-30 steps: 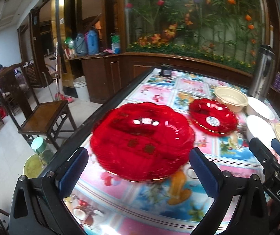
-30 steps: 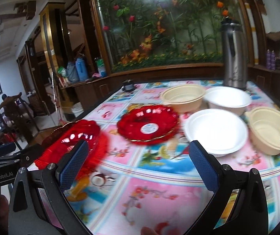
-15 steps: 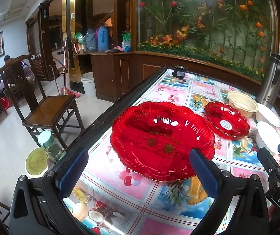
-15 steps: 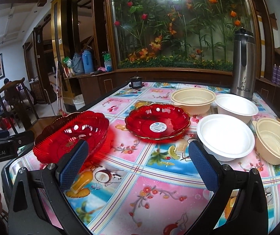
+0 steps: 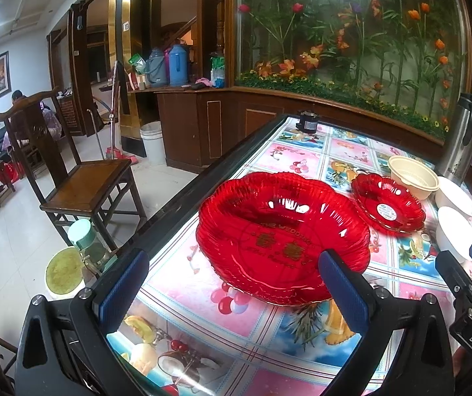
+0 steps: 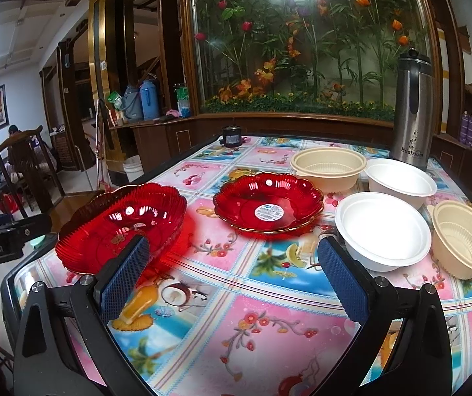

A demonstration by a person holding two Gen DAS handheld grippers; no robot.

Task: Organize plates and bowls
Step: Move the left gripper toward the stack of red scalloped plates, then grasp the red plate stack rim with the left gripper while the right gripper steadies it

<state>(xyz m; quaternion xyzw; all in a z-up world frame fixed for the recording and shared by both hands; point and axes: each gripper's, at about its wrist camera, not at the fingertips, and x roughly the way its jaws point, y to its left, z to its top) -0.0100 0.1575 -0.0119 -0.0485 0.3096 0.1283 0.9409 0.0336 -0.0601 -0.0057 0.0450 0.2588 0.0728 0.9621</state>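
Nearest, the left claw [image 5: 232, 283] and right claw [image 6: 229, 277] both gape wide, holding nothing. On the bench [image 6: 269, 330], near left, sits the large red plate [image 6: 120, 227]; further in, a smaller red plate [image 6: 269, 206], apparently stacked. Right and far lie two white bowls [image 6: 383, 231] and two cream bowls [image 6: 328, 168], unnested. Sorting seems barely started.
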